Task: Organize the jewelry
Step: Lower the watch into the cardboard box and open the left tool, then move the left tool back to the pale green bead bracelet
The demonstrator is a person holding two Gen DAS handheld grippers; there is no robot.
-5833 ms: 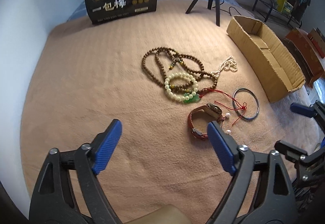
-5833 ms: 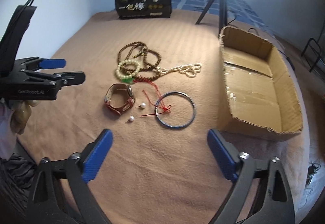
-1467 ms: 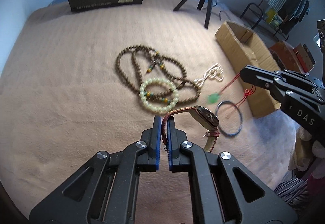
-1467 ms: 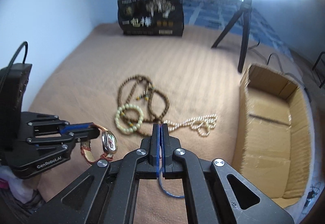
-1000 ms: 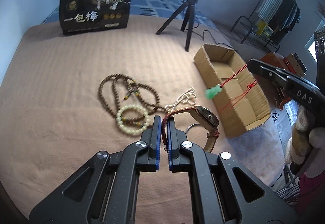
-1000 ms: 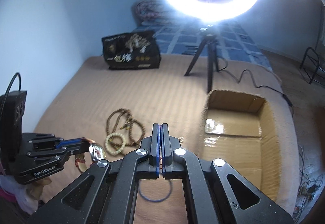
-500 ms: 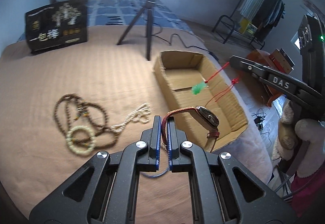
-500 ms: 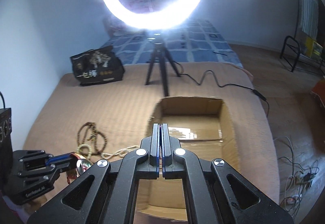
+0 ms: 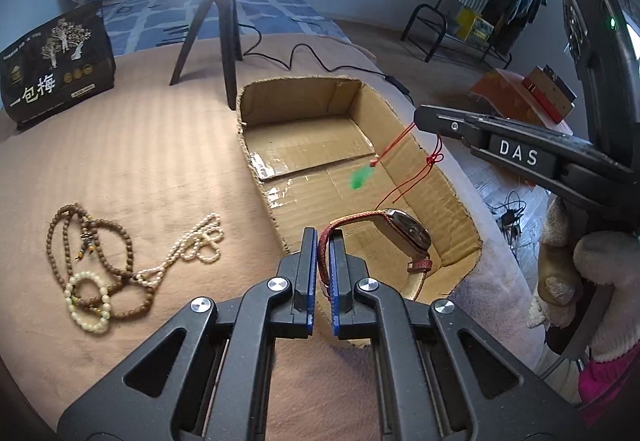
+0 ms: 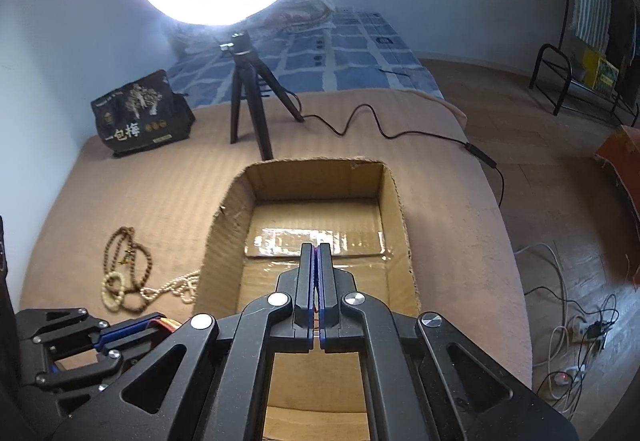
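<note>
Left claw (image 9: 323, 261) clamped on red-strap watch (image 9: 394, 237), right claw (image 10: 319, 275) clamped on red-cord jade pendant (image 9: 361, 178), both over cardboard box (image 9: 448, 181) mid-frame; swinging pendant cord could snag the watch at release.

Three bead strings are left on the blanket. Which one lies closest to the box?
The white pearl strand: its loops reach toward the cardboard box. The dark wooden bead necklace and pale green bead bracelet lie farther left.
</note>
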